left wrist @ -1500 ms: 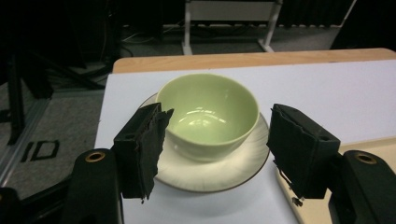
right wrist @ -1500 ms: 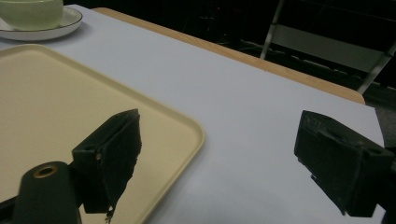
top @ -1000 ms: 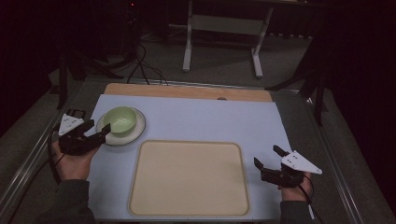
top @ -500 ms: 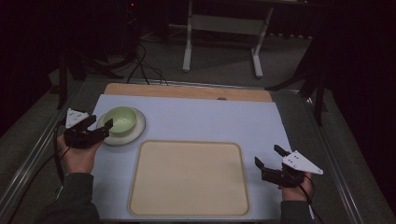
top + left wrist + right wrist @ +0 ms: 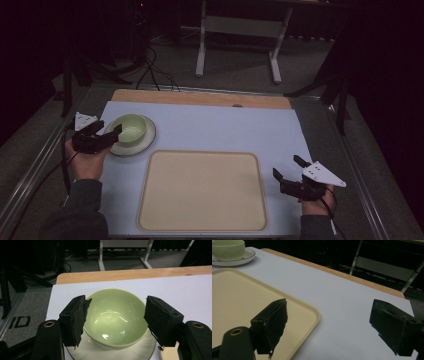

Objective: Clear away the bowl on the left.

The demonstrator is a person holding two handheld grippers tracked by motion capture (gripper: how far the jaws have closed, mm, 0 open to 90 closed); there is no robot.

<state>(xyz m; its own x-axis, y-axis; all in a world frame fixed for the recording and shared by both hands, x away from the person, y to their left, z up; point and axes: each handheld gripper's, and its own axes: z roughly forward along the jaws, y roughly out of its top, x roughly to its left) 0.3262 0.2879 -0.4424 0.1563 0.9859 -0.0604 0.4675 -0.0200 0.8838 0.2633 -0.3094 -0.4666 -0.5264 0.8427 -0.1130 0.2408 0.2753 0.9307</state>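
Observation:
A pale green bowl stands on a white saucer at the left of the table. My left gripper is at the bowl's left side and reaches over the saucer. In the left gripper view its jaws stand wide, one on each side of the bowl; the left gripper is open and the pads do not seem to press. A cream tray lies empty in the middle front. My right gripper hovers open just right of the tray, with nothing in the right gripper.
A white mat covers the table, with a wooden strip along its far edge. Metal rails run along both sides. A stand and cables are on the floor beyond the table.
My left gripper has moved right, towards the bowl, so its jaws now straddle it. The right gripper has stayed where it was.

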